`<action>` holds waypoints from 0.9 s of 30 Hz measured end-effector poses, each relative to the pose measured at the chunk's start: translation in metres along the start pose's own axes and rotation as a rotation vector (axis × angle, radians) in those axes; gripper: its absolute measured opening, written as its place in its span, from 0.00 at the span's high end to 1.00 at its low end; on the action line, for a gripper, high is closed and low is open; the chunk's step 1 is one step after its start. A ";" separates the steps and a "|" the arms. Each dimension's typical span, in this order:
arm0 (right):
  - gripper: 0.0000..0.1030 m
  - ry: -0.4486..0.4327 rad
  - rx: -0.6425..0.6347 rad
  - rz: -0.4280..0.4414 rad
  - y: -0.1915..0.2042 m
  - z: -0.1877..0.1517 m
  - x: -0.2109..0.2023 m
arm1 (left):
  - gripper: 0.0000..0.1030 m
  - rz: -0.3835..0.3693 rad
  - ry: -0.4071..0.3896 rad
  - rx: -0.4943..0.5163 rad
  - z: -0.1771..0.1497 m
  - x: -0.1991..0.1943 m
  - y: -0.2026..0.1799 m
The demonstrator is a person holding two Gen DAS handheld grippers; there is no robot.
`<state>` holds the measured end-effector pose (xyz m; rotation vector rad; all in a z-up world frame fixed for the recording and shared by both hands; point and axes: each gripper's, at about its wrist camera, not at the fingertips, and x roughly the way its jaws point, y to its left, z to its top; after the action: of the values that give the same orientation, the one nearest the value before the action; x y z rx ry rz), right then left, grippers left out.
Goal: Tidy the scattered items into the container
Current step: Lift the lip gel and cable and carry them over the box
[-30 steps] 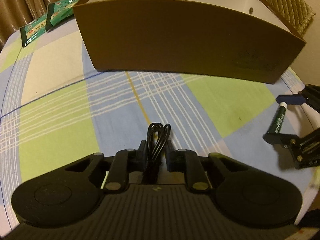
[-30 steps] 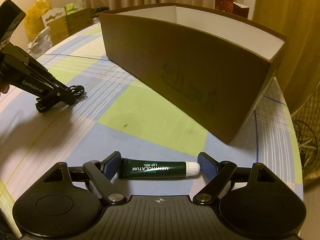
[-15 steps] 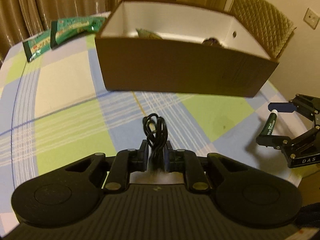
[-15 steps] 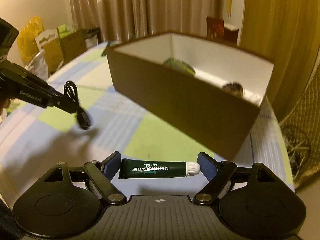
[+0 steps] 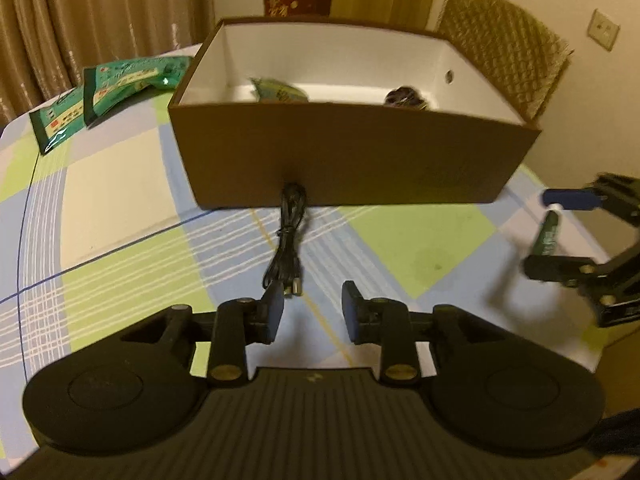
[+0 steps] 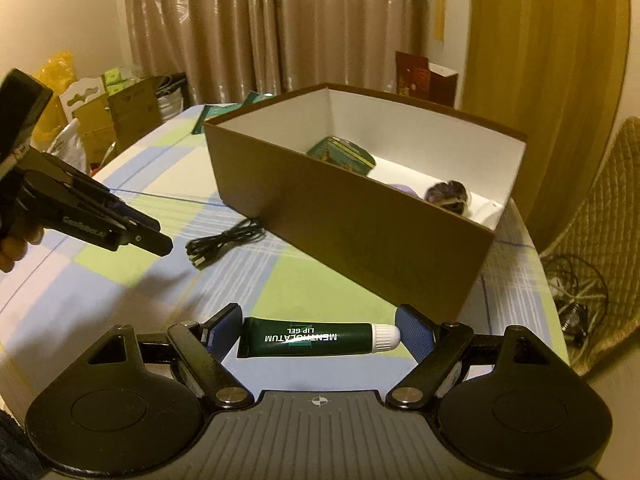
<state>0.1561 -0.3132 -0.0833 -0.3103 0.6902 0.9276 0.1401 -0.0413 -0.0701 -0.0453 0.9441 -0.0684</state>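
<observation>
The black coiled cable (image 5: 289, 236) lies loose on the checked tablecloth, one end at the foot of the brown box (image 5: 360, 160). My left gripper (image 5: 312, 312) hovers just behind it, jaws opening, nothing between the pads. The right wrist view shows the same cable (image 6: 224, 242) on the cloth ahead of the left gripper (image 6: 158, 240). My right gripper (image 6: 318, 338) is shut on a dark green lip gel tube (image 6: 308, 340), held crosswise by its ends above the table, in front of the box (image 6: 360, 232). From the left, that tube (image 5: 550, 236) hangs in the right gripper (image 5: 560, 236).
Inside the white-lined box lie a green packet (image 5: 276, 90) and a dark round item (image 5: 406, 98). Two green packets (image 5: 132, 80) (image 5: 56, 124) rest on the table at far left. A wicker chair (image 5: 508, 48) stands behind the box. Cartons and bags (image 6: 100, 120) crowd the floor beyond.
The left jaws have parted and the cable has dropped from them onto the cloth by the box. Both grippers have risen, so the box's inside now shows.
</observation>
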 end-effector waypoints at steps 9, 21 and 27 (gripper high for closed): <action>0.22 0.021 0.061 -0.060 -0.020 -0.013 -0.013 | 0.66 0.027 0.040 0.042 0.013 0.044 0.003; 0.22 0.037 0.127 -0.094 -0.044 -0.023 -0.022 | 0.83 0.023 0.125 0.044 0.022 0.083 0.009; 0.22 0.032 0.114 -0.056 -0.042 -0.017 -0.015 | 0.84 0.018 0.151 0.035 0.005 0.065 0.008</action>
<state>0.1774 -0.3554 -0.0876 -0.2429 0.7574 0.8283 0.1828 -0.0389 -0.1204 0.0003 1.0934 -0.0723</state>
